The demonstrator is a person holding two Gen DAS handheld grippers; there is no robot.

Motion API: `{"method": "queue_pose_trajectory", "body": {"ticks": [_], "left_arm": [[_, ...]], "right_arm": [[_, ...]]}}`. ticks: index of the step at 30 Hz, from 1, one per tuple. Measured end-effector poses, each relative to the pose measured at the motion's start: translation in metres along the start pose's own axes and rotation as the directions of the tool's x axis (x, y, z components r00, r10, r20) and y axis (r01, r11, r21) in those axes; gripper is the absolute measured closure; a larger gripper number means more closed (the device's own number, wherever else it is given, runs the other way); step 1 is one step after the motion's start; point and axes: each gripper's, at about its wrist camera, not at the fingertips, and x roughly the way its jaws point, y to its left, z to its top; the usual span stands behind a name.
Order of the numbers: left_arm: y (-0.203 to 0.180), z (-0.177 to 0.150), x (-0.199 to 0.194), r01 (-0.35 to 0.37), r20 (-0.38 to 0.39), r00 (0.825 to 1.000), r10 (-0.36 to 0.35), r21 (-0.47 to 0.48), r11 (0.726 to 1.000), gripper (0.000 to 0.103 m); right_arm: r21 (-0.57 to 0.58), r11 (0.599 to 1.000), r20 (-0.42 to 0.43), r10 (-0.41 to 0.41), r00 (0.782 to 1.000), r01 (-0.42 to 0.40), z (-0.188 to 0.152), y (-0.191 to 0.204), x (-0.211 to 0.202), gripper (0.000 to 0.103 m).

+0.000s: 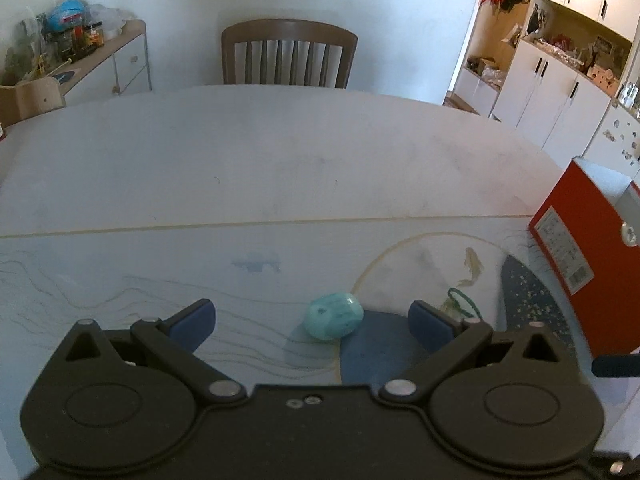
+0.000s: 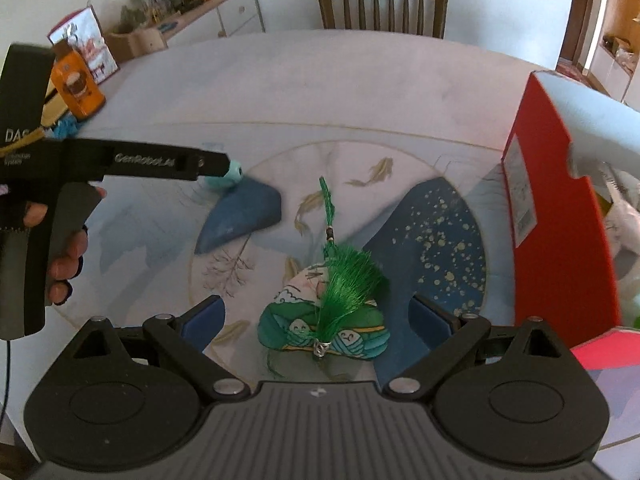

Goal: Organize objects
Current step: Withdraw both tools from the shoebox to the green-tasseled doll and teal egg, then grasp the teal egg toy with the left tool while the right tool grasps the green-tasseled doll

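A turquoise egg-shaped stone [image 1: 334,316] lies on the printed table mat, between the wide-apart fingers of my left gripper [image 1: 311,322], which is open and not touching it. In the right wrist view that stone [image 2: 229,175] peeks out beyond the tip of the left gripper [image 2: 208,165], held by a gloved hand [image 2: 60,240]. A green-and-white pouch with a green tassel and cord [image 2: 332,312] lies flat on the mat between the spread fingers of my right gripper [image 2: 318,322], which is open around it without contact.
A red open box [image 2: 560,216] stands at the right with white bags inside; its red side [image 1: 580,256] also shows in the left wrist view. An orange drink carton [image 2: 76,80] and a gift bag sit far left. A wooden chair [image 1: 289,54] stands behind the table.
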Motion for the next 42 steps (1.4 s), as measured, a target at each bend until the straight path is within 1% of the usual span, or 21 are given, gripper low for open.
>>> {"method": "queue_pose_trajectory", "body": {"ticks": [3,5,7,11,13,20,22,23,25,26,30,33,38,42], "left_arm": [[-0.001,0.0,0.007,-0.001,-0.003,1.0,0.001,-0.008,1.0,0.001],[0.0,-0.001,0.011,0.002,-0.009,1.0,-0.003,-0.024,1.0,0.003],[0.001,-0.002,0.015,0.001,-0.021,1.0,-0.001,-0.038,0.999,0.01],[0.001,-0.004,0.02,-0.008,-0.026,1.0,0.007,-0.042,0.999,0.016],[0.0,-0.005,0.022,-0.012,-0.03,0.999,0.011,-0.04,0.999,0.022],[0.002,-0.006,0.028,-0.005,-0.036,0.999,0.002,-0.066,0.998,0.034],[0.002,-0.007,0.027,-0.002,-0.034,0.999,0.0,-0.061,0.998,0.042],[0.002,-0.006,0.027,0.001,-0.034,0.999,-0.003,-0.06,0.998,0.043],[0.002,-0.006,0.027,0.011,-0.033,0.999,-0.013,-0.062,0.998,0.051],[0.003,-0.005,0.027,0.015,-0.033,0.999,-0.017,-0.063,0.998,0.053],[0.003,-0.005,0.027,0.025,-0.036,0.999,-0.028,-0.072,0.997,0.067],[0.003,-0.005,0.026,0.035,-0.041,0.998,-0.038,-0.082,0.996,0.067],[0.001,-0.006,0.024,0.037,-0.044,0.998,-0.041,-0.084,0.996,0.067],[0.001,-0.005,0.019,0.039,-0.043,0.998,-0.043,-0.089,0.995,0.067]], "right_arm": [[-0.005,1.0,-0.016,-0.007,1.0,0.007,0.0,0.0,0.009,0.004],[-0.003,1.0,-0.027,0.0,1.0,0.0,-0.001,-0.001,0.015,0.004],[-0.001,1.0,-0.029,-0.004,1.0,0.004,-0.001,-0.001,0.019,0.004],[-0.015,1.0,-0.034,-0.013,0.999,0.013,-0.001,0.002,0.026,0.004],[-0.024,1.0,-0.044,-0.016,0.999,0.015,-0.001,0.004,0.03,0.004],[-0.07,0.997,-0.07,-0.023,0.997,0.018,-0.007,0.011,0.035,0.005],[-0.083,0.996,-0.069,-0.028,0.997,0.022,-0.008,0.013,0.035,0.005],[-0.087,0.996,-0.069,-0.028,0.997,0.022,-0.008,0.013,0.035,0.007],[-0.09,0.996,-0.073,-0.031,0.997,0.024,-0.008,0.014,0.036,0.009],[-0.093,0.995,-0.075,-0.034,0.997,0.027,-0.008,0.014,0.036,0.01],[-0.105,0.994,-0.084,-0.041,0.996,0.032,-0.01,0.015,0.037,0.014],[-0.107,0.994,-0.086,-0.044,0.995,0.034,-0.011,0.014,0.036,0.025],[-0.122,0.992,-0.077,-0.045,0.996,0.036,-0.013,0.016,0.034,0.031],[-0.122,0.992,-0.058,-0.043,0.997,0.036,-0.014,0.016,0.03,0.034]]}}
